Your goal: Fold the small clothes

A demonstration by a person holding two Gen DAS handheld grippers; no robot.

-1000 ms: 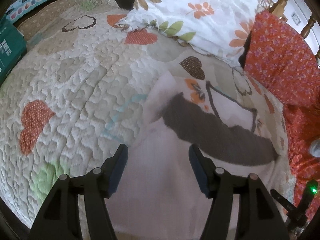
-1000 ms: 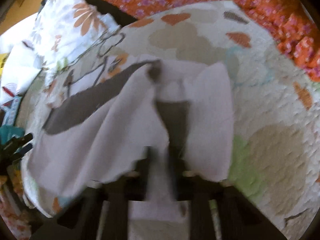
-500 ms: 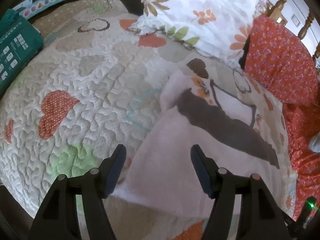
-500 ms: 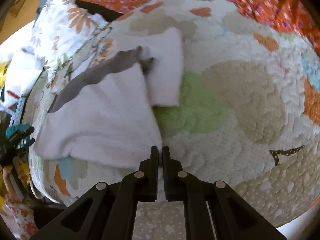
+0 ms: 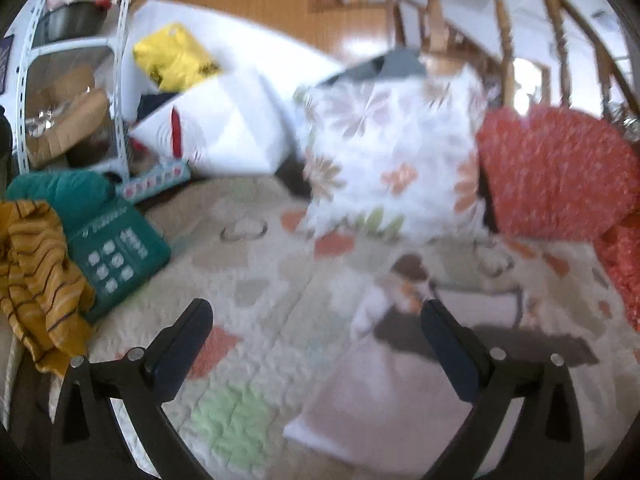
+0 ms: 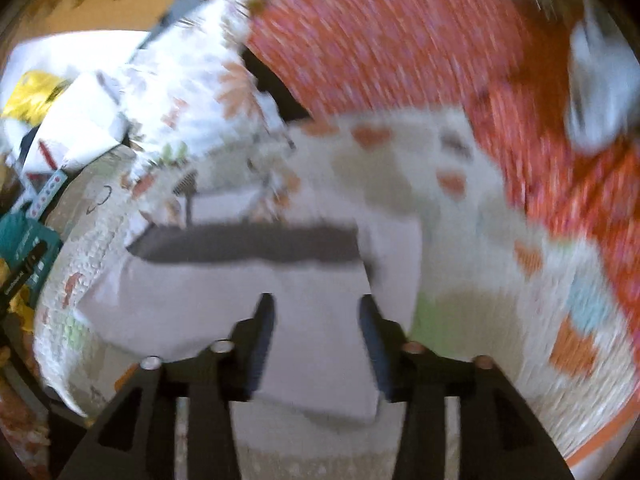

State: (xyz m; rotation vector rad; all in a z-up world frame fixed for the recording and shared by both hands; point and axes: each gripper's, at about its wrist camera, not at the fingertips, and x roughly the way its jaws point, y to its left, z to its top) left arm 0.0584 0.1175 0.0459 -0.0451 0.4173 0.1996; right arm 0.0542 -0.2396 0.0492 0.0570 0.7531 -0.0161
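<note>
A small white garment [image 5: 372,392] with a dark grey band [image 5: 472,340] lies folded on the quilted bedspread [image 5: 260,280]. In the right wrist view the garment [image 6: 224,300] lies flat with the grey band [image 6: 248,244] across its far side. My left gripper [image 5: 316,336] is open and empty, raised above the quilt to the left of the garment. My right gripper [image 6: 314,320] is open and empty, just above the garment's near edge. Both views are blurred.
A floral pillow [image 5: 392,152] and an orange-red patterned cushion [image 5: 560,172] stand at the head of the bed. A teal box [image 5: 116,256] and a yellow striped garment [image 5: 36,280] lie at the left. White bags [image 5: 224,128] and a shelf [image 5: 24,92] are behind.
My left gripper has lifted and tilted up away from the garment, staying open. My right gripper, shut half a second ago, has opened and swung over the garment, which lies folded.
</note>
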